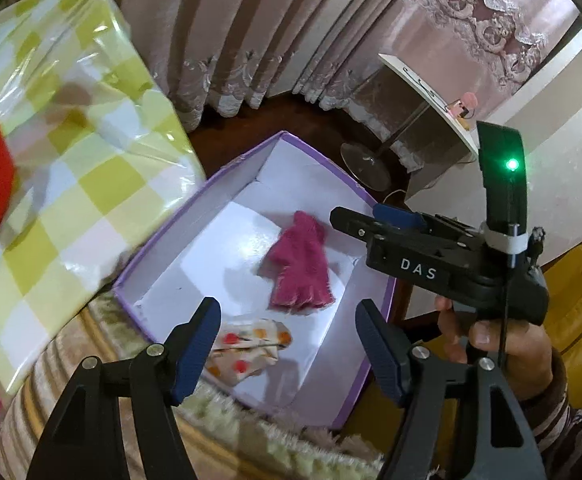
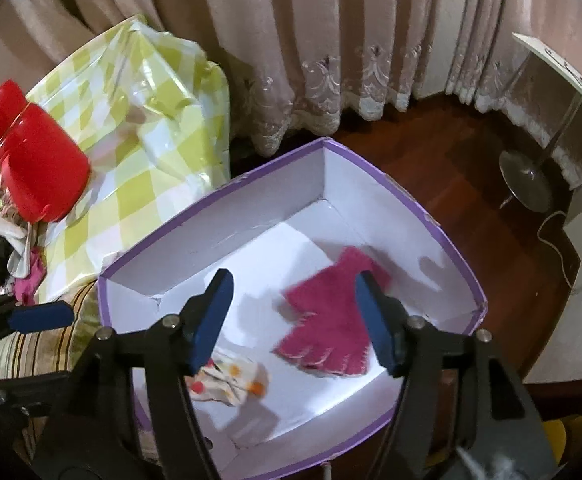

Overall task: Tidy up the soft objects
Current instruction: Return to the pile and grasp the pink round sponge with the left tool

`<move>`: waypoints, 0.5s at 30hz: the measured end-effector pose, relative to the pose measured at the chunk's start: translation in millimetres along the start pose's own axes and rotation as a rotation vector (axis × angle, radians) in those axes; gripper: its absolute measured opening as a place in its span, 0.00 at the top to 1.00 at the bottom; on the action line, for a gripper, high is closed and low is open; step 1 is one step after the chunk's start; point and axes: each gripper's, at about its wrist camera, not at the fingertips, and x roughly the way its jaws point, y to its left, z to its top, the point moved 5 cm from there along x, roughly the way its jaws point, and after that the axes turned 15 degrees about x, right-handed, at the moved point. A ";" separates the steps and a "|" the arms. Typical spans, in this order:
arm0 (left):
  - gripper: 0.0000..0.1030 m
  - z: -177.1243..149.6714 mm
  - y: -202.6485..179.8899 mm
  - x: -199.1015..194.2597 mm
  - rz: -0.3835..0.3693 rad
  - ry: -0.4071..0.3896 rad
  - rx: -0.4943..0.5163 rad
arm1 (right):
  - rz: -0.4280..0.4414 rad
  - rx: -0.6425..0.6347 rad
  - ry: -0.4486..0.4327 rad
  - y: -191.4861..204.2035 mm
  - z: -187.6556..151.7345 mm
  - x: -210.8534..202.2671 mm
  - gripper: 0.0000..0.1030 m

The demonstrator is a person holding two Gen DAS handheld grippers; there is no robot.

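A white box with a purple rim point(image 1: 195, 248) point(image 2: 251, 208) stands open below both grippers. Inside it a fuzzy pink glove point(image 1: 301, 268) point(image 2: 331, 320) lies flat, and a white cloth piece with red and orange spots point(image 1: 251, 344) point(image 2: 231, 380) lies nearer the front wall. My left gripper point(image 1: 287, 312) hangs open over the box's near side with nothing between its fingers. Over the box and above the glove, my right gripper point(image 2: 294, 284) is open too, its pads clear of the glove. A hand point(image 1: 503, 340) holds the right gripper's handle.
A bundle wrapped in green-checked plastic point(image 1: 71, 140) point(image 2: 143, 120) sits left of the box, with a red plastic container point(image 2: 31, 160) and a small heap of clothes point(image 2: 11, 256) on it. A lamp base point(image 2: 527, 184) stands on the wooden floor by the curtains. The box rests on striped, fuzzy fabric point(image 1: 71, 360).
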 end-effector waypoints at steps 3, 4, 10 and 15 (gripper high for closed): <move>0.31 -17.0 13.7 -21.3 0.042 -0.017 -0.014 | 0.006 -0.040 -0.004 13.3 -4.7 -2.5 0.35; 0.31 -26.3 21.0 -31.7 0.062 -0.026 -0.027 | 0.010 -0.058 -0.006 19.6 -6.8 -3.4 0.35; 0.30 -81.4 67.8 -81.5 0.148 -0.048 -0.122 | 0.096 -0.203 0.030 76.7 -31.9 -6.2 0.35; 0.28 -127.5 106.2 -124.5 0.212 -0.074 -0.219 | 0.164 -0.347 0.047 133.0 -56.3 -9.7 0.35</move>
